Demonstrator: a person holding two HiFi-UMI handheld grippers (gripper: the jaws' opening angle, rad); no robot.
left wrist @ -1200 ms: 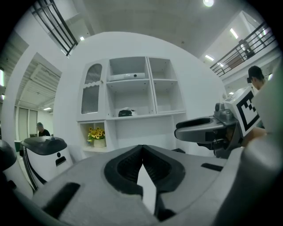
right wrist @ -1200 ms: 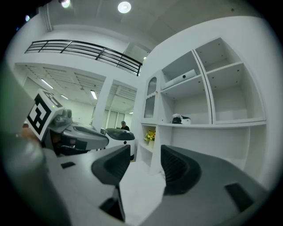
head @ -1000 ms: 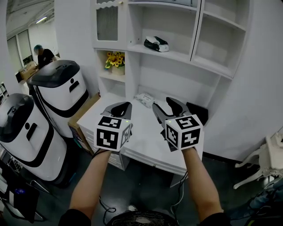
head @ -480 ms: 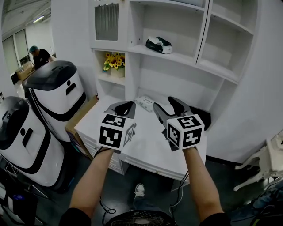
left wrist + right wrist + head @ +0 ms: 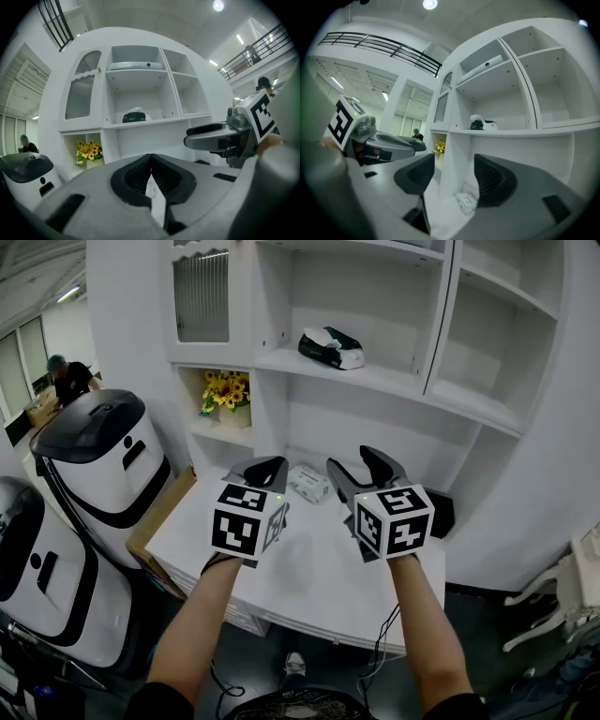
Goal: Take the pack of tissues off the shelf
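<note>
The pack of tissues, black and white with a tissue sticking up, lies on the middle shelf of a white wall unit. It also shows in the left gripper view and the right gripper view. Both grippers hover side by side over the white desk, well below and short of the pack. My left gripper has its jaws pressed together with nothing in them. My right gripper holds its jaws wide apart, with nothing between them.
A small white packet lies on the desk at the back, between the grippers. Sunflowers stand in a low cubby at the left. A black object sits at the desk's right. Two white robots stand left of the desk, with a person far behind.
My head and both grippers have moved closer to the shelf unit, which now fills more of the view. The right jaws look slightly wider apart.
</note>
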